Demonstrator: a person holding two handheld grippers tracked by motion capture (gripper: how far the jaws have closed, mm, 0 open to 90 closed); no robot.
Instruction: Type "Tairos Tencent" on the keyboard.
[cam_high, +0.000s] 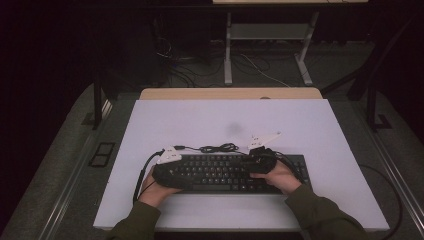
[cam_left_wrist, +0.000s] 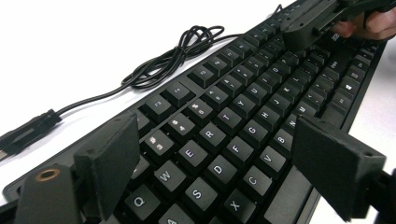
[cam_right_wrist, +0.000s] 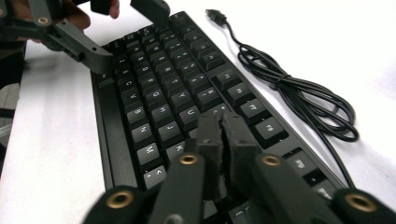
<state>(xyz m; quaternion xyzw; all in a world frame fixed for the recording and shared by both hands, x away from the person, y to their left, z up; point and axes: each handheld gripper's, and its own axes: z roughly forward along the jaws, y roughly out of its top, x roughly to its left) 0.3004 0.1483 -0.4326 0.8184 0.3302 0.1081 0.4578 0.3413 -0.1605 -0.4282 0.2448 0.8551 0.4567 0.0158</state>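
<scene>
My left gripper (cam_left_wrist: 219, 163) hangs with jaws spread wide over the keyboard's (cam_high: 225, 172) left end keys. My right gripper (cam_right_wrist: 222, 135) sits with jaws pinched together, empty, above its right half. The keyboard lies lengthwise across the white board (cam_high: 310, 125), near the front edge; its coiled cable (cam_high: 217, 148) lies just behind, open board beyond.

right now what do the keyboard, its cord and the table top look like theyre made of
Keyboard: looks like black plastic, matte keycaps with pale printed letters and a slightly glossy frame.
Cord: thin, black, bends in soft loops, probably rubber or vinyl sheathing.
Table top: flat white matte sheet over a wood-coloured edge; possibly foam board or laminate.
</scene>
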